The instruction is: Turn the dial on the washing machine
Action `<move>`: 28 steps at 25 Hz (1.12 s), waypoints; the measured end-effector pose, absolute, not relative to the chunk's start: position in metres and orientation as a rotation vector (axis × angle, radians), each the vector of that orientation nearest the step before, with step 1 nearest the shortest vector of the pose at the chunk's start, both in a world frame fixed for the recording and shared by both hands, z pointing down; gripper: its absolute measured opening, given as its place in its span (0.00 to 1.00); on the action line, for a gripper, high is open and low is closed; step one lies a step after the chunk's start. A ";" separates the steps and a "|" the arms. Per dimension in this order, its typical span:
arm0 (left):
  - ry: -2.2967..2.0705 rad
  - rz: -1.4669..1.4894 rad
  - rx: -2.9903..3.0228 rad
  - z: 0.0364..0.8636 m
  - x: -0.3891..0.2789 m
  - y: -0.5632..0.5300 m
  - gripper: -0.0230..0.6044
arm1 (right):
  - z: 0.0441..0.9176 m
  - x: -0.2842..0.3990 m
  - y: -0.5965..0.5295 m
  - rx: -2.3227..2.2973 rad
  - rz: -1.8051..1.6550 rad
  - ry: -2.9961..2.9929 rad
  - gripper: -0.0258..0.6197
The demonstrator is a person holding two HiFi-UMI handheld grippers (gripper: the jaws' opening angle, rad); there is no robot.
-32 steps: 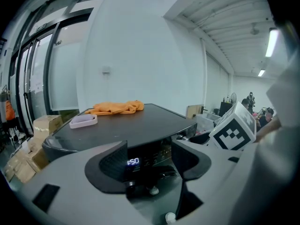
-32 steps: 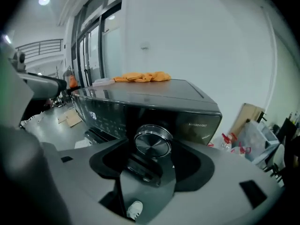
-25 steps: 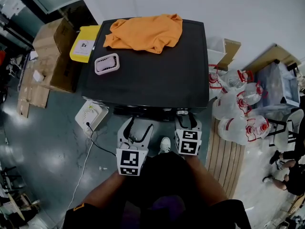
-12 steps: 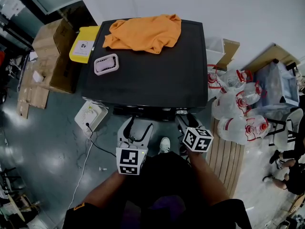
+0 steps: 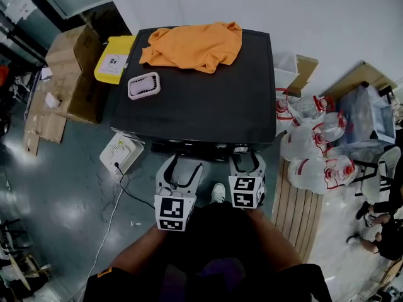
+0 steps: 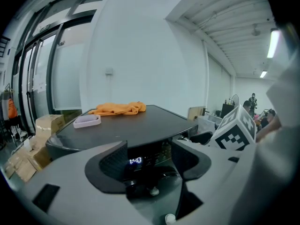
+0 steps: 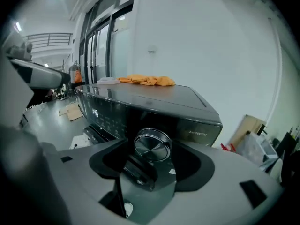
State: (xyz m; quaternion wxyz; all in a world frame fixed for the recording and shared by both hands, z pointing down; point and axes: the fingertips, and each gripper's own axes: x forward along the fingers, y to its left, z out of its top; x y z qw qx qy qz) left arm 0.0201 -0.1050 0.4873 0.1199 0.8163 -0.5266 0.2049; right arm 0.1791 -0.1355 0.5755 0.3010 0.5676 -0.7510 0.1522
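Note:
The washing machine [image 5: 208, 102] is black, with a flat top. Its round silver dial [image 7: 152, 144] sits on the front panel, right of a row of buttons. My right gripper [image 7: 152, 154] [image 5: 245, 161] is at the machine's front right. The dial lies between its jaws, which are opening, and a gap shows on both sides of the dial. My left gripper [image 6: 149, 156] [image 5: 179, 168] hangs open before the panel's lit display [image 6: 135, 161] with nothing between its jaws.
An orange cloth [image 5: 192, 44] and a small white tray [image 5: 143, 85] lie on the machine's top. Cardboard boxes [image 5: 69, 68] and a yellow box [image 5: 112, 65] stand at the left. A white device [image 5: 119, 153] with a cable lies on the floor, and water bottles [image 5: 315, 150] crowd the right.
Half a second ago the right gripper's marker cube was twisted to the right; it now sits level again at the dial. The left gripper has stayed in place.

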 end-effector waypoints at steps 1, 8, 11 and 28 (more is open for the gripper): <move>-1.540 0.600 2.385 0.487 0.019 -0.104 0.51 | 0.576 0.179 -0.137 1.503 0.395 -1.977 0.50; -1.547 0.599 2.378 0.487 0.015 -0.104 0.51 | 0.579 0.182 -0.140 1.528 0.432 -1.936 0.45; -1.547 0.593 2.378 0.485 0.014 -0.104 0.51 | 0.580 0.184 -0.140 1.550 0.512 -1.974 0.45; -1.556 0.571 2.388 0.482 0.016 -0.108 0.51 | 0.586 0.189 -0.138 1.540 0.782 -2.139 0.48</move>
